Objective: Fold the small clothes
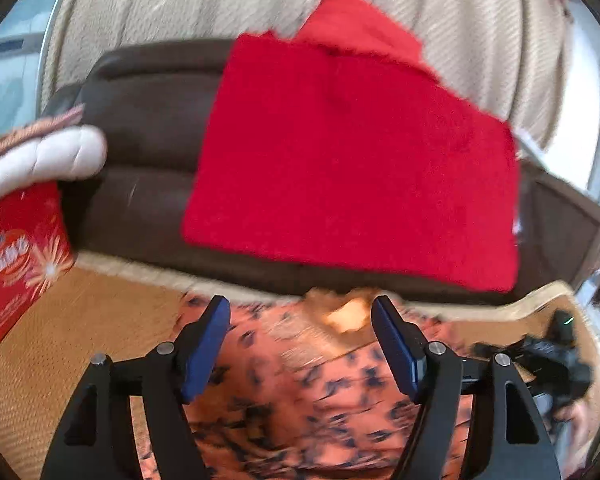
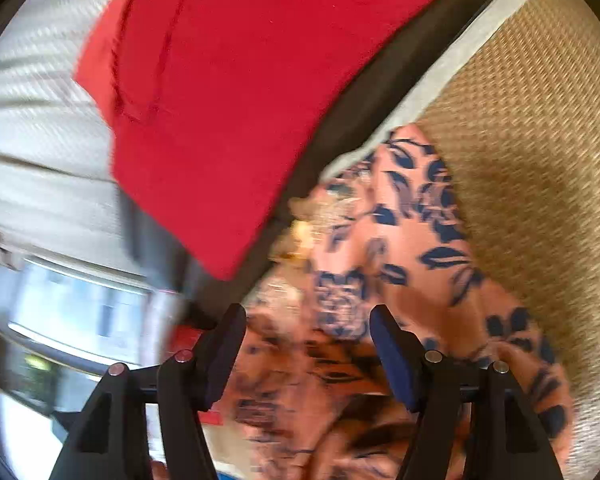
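Left gripper (image 1: 300, 340): jaws spread wide, nothing between the blue pads; it hangs over the patterned garment, and whether a pad brushes the cloth cannot be told through the blur.
Right gripper (image 2: 306, 350): jaws also apart, no cloth pinched; the same garment fills the gap behind the fingers.
Patterned garment (image 1: 292, 392): orange-pink with dark blue leaf print, lying rumpled on the woven mat; in the left view it runs from centre to 6 o'clock, cut off by the lower edge and smeared by motion. Its folds and outline are hard to read.
Red cloth (image 1: 352, 168): flat on the dark brown cushion (image 1: 148, 132), above centre toward 1 o'clock; a second red layer peeks out behind its far edge. In the right view its top is cut off.
Woven mat (image 2: 532, 128): tan, at 2 o'clock in the right view.
Red box (image 1: 16, 260): at 9 o'clock, print unreadable, partly out of frame.
Dark object (image 1: 556, 356): at 4 o'clock, too blurred to identify.
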Action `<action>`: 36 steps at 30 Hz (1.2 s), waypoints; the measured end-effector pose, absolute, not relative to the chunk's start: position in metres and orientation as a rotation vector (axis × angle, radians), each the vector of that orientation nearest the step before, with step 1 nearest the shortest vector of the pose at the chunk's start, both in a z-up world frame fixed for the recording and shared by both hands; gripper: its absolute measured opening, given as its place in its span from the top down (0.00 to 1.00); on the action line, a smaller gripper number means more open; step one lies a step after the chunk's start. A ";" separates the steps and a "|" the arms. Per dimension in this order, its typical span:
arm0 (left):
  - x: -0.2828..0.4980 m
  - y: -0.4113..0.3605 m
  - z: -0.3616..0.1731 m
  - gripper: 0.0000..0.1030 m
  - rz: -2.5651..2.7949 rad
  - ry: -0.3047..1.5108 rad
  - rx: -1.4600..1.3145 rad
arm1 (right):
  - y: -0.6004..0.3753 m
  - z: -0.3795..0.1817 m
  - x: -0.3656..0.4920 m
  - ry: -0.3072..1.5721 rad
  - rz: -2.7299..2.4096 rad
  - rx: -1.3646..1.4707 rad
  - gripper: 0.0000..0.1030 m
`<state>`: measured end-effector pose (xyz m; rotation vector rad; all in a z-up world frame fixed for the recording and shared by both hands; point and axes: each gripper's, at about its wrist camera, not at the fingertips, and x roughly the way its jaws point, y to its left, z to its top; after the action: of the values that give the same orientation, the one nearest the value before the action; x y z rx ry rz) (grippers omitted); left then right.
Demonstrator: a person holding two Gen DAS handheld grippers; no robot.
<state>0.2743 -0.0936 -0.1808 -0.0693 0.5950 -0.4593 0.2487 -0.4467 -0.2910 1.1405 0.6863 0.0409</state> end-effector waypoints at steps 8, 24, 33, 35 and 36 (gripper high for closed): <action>0.313 -0.072 -0.256 0.29 -0.282 0.841 0.041 | -0.406 -0.285 0.264 0.932 0.074 0.997 0.34; 0.326 -0.048 -0.290 0.29 -0.223 0.946 0.122 | -0.351 -0.188 0.240 0.377 -0.048 0.556 0.86; 0.338 -0.071 -0.303 0.29 -0.202 0.976 0.229 | -0.455 -0.269 0.235 0.564 -0.350 1.014 0.64; 0.338 -0.075 -0.304 0.29 -0.194 0.988 0.259 | -0.453 -0.260 0.232 0.506 -0.348 0.977 0.28; 0.337 -0.074 -0.300 0.29 -0.190 0.971 0.254 | -0.453 -0.257 0.227 0.464 -0.342 0.978 0.23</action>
<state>0.3368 -0.0743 -0.2999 0.2543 0.9709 -0.1898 0.2268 -0.4533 -0.2566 0.9783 0.4641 -0.3416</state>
